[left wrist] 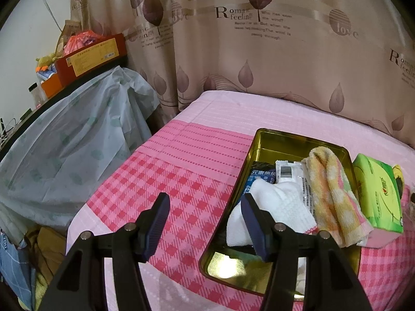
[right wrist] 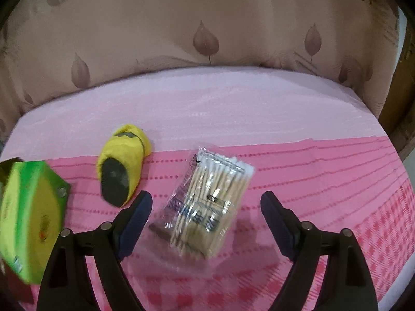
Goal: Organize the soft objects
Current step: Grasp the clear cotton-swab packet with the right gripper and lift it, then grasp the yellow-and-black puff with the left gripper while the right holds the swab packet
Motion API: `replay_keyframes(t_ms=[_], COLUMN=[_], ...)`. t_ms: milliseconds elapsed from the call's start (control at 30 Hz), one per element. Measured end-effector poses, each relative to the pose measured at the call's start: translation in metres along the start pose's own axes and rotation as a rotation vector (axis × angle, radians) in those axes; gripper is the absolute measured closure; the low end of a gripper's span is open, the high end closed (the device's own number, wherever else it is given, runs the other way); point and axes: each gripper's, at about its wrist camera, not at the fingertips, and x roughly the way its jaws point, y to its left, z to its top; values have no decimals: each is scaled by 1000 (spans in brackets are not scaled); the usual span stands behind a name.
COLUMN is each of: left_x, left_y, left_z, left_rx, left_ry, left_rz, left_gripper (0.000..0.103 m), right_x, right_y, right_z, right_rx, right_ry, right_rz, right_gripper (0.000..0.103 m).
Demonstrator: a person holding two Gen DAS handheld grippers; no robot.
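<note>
A gold metal tray (left wrist: 262, 140) lies on the pink bed. In it are a white cloth (left wrist: 280, 207), a yellow-and-pink towel (left wrist: 334, 191), a white packet (left wrist: 288, 172) and a blue packet (left wrist: 259, 173). A green tissue pack (left wrist: 376, 189) sits right of the tray; it also shows in the right wrist view (right wrist: 28, 212). My left gripper (left wrist: 205, 202) is open and empty over the tray's left edge. My right gripper (right wrist: 206, 202) is open and empty, just above a clear bag of cotton swabs (right wrist: 207, 202). A yellow pouch (right wrist: 122, 165) lies to its left.
The pink checked bedspread (left wrist: 166, 176) covers the bed, with a beige leaf-print curtain (left wrist: 233, 39) behind. A plastic-draped shelf (left wrist: 67, 142) with boxes (left wrist: 88, 57) stands to the left. A wooden frame (right wrist: 396, 98) is at the bed's right edge.
</note>
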Motion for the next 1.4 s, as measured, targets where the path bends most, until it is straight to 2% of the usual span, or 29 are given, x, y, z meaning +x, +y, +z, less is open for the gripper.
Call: replay_keyframes(t_ms=[133, 200, 267, 367, 433, 567, 733, 867, 1100, 1300, 1400], left_x=[0, 2, 3, 3, 3, 1, -10, -34, -82, -86, -78], left_y=[-2, -4, -5, -7, -9, -13, -25, -48, -134, -210, -240], left_z=[0, -1, -1, -2, -3, -4, -4, -1, 8, 16, 17], left_rx=[12, 22, 30, 39, 45, 68, 105, 137, 245, 296, 302], left_ry=[-5, -2, -2, -8, -14, -34, -38, -47, -46, 20, 73], left_rz=[2, 5, 5, 11, 16, 34, 4, -94, -332, -470, -505], left_gripper=[45, 45, 45, 45, 45, 45, 45, 45, 44, 44, 44], right_x=[21, 20, 18, 12, 10, 8, 1, -6, -12, -14, -13], right_y=[7, 7, 9, 12, 12, 8, -4, -17, -28, -40, -42], right_z=[-4, -6, -10, -14, -16, -18, -28, -37, -45, -47, -46], right_rx=[-5, -16, -53, -91, -104, -143, -209, -241, -275, -273, -263], right_ry=[37, 6, -19, -37, -42, -45, -52, -56, -54, -54, -52], right_rz=[-26, -22, 6, 40, 74, 108, 124, 131, 143, 155, 165], right_gripper=[26, 28, 42, 58, 65, 73, 74, 74, 74, 74, 74])
